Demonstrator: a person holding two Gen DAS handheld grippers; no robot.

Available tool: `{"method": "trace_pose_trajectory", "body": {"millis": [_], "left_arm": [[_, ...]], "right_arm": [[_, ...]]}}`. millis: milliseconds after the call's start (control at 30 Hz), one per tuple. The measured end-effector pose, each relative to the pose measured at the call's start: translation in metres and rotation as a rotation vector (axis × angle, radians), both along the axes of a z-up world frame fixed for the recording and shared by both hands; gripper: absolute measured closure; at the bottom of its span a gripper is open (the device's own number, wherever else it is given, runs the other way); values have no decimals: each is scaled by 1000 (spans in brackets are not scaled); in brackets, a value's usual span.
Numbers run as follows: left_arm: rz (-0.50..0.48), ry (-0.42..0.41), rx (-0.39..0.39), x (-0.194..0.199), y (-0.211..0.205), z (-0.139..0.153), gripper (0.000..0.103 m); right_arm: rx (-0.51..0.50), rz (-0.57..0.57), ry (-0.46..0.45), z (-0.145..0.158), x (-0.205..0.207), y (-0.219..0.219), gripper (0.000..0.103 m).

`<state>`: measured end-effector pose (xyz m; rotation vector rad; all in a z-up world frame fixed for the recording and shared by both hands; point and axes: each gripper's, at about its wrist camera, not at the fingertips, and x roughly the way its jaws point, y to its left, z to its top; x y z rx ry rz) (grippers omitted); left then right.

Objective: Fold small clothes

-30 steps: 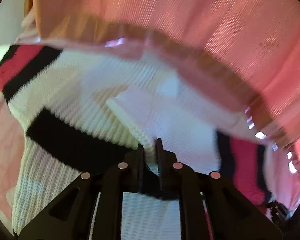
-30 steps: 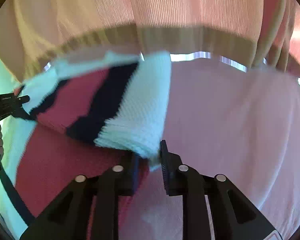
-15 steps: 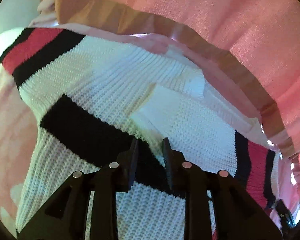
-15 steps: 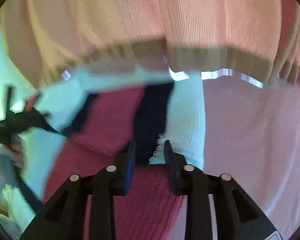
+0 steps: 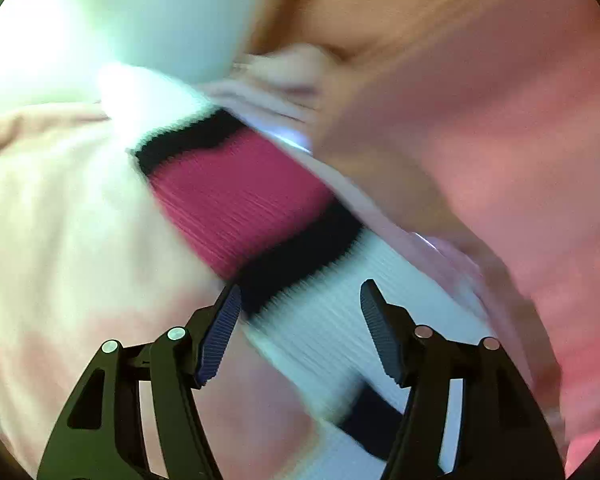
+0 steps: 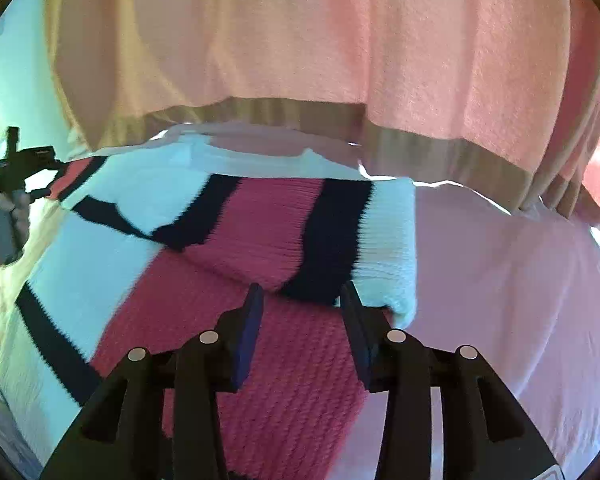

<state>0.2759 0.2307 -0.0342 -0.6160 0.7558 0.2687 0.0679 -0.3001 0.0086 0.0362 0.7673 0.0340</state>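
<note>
- The left gripper (image 5: pixel 300 308) is seen with jaws wide, holding nothing, above the striped knit sweater (image 5: pixel 236 196).
- The right gripper (image 6: pixel 302 304) is likewise spread, empty, near the folded sleeve (image 6: pixel 324 236).

Lying spread on the bedsheet (image 6: pixel 520 300), sweater (image 6: pixel 180 300) with sleeve (image 6: pixel 312 232) folded over it; hanging behind, curtain (image 6: pixel 340 40); left gripper (image 6: pixel 24 172) hovering at far left.

— What lies under the claw?
— A pale pink sheet (image 6: pixel 520 300), spreading off to its right side.
— And ahead of it?
— A pink curtain (image 6: pixel 420 48) hangs beyond, its tan hem (image 6: pixel 292 116) running across just above the sheet's far edge.
</note>
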Motion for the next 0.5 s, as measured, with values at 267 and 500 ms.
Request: {"method": "trace_pose_trajectory", "body": {"millis": [267,500], "left_arm": [[204,62,-42,37,120,-41,45],[59,-20,35,64,69,-8,92]], "right_arm": [[18,49,59,-23,17,27,58],[10,33,79,-30,22,25,58]]}}
